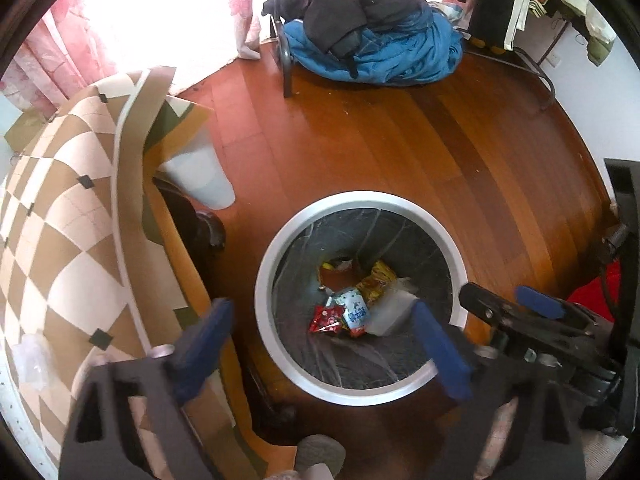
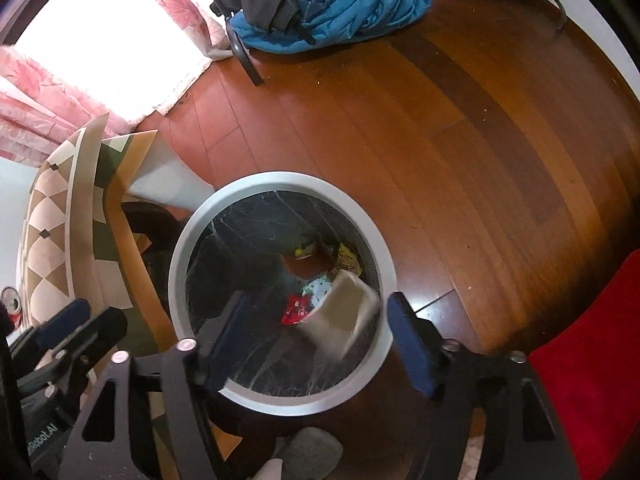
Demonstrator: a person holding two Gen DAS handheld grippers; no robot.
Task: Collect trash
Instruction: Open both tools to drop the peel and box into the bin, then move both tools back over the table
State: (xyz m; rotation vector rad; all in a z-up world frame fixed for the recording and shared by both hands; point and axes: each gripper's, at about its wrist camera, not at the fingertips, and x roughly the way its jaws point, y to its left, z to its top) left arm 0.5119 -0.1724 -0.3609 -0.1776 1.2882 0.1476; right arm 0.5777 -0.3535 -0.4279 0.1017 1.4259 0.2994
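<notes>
Trash bin (image 1: 264, 292) stood directly below both wide-open, empty tongs, left (image 1: 320, 348) and right (image 2: 316, 344); a pale wrapper (image 2: 340, 316) hung blurred over its mouth.

On the black body of my left claw (image 2: 60, 328), low at the left edge of the right wrist view, I can partly read white letters, "Robot.AI", while the print on the snack wrappers (image 1: 352, 312) in the bin is too blurred to read.
</notes>
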